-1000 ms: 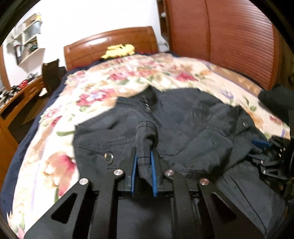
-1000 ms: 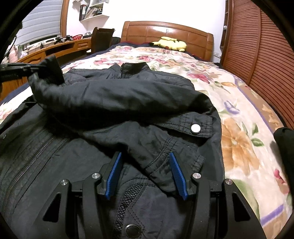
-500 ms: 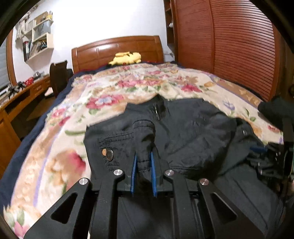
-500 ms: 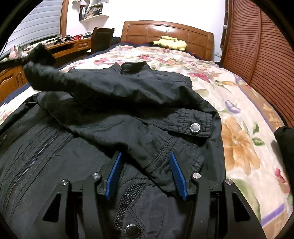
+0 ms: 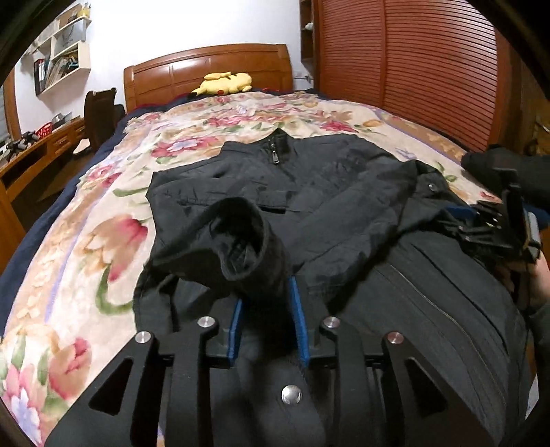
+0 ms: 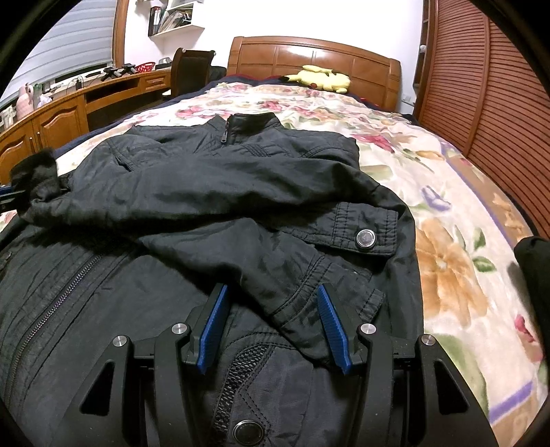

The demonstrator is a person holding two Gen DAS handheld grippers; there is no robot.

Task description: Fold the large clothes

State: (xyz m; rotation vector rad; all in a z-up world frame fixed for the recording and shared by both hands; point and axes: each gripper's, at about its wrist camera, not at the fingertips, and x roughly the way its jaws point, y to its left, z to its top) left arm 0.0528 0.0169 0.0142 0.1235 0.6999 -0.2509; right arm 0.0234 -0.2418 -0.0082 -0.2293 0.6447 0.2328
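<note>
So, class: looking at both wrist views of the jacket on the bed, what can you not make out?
- Left wrist view: whether the left gripper truly pinches the sleeve cuff; fabric covers its fingertips.
- Both views: the jacket hem, cut off by the bottom edge.
- Right wrist view: shelf items, too small.
</note>
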